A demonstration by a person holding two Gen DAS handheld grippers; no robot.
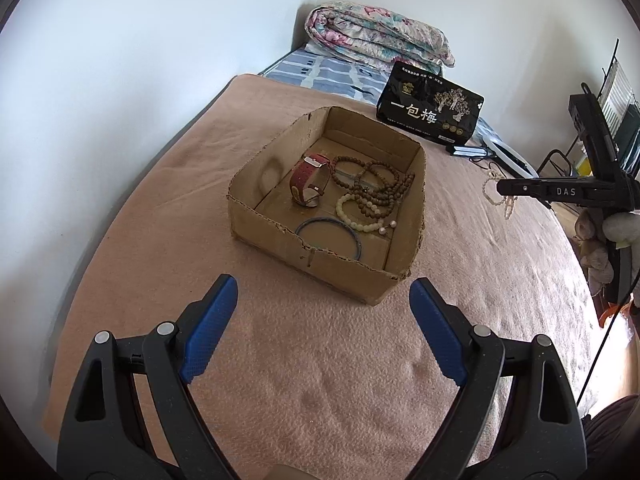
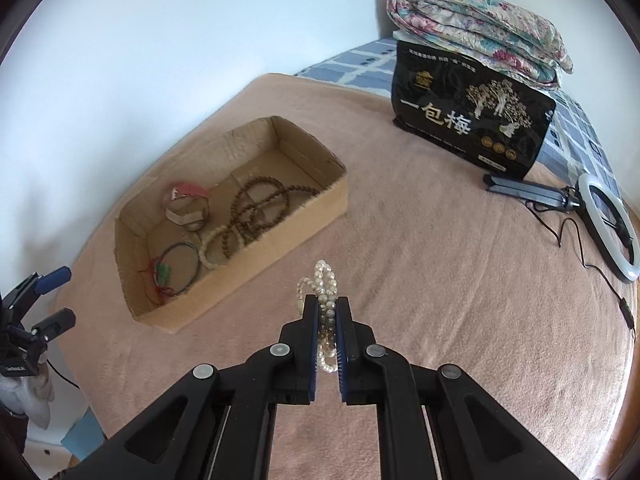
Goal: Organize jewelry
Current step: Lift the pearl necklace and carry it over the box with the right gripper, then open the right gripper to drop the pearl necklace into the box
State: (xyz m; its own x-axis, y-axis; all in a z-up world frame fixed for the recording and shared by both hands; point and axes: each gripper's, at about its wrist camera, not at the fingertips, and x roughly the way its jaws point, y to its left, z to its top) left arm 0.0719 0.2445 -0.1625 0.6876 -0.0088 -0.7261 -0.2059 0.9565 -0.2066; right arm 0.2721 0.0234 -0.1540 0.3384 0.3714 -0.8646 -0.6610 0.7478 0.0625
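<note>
Pink fleece blanket (image 1: 320,360) covers the bed we work on, and a folded floral quilt (image 2: 480,24) lies at its far end against the wall. Just in front of the quilt stands a black snack bag (image 2: 468,120) with gold trees printed on it. A white ring light (image 2: 612,228) lies flat near the bag, its cord trailing across the fleece.

Near the middle of the bed we see a shallow cardboard box (image 1: 256,216) with torn edges. Inside it lie a long strand of brown wooden beads (image 1: 376,184), a red-strapped watch (image 1: 308,180) standing on its edge, a pale green bead bracelet (image 1: 356,212) touching the brown strand, and a thin blue bangle (image 1: 332,236) against the near wall.

Our left gripper (image 1: 324,320) hovers above the fleece short of the box with its blue pads spread wide, empty. Our right gripper (image 2: 328,320) is clamped on a pearl bracelet (image 2: 324,280), lifted clear of the blanket beside the box, outside it; loops of white beads stick out above and below the pads.
</note>
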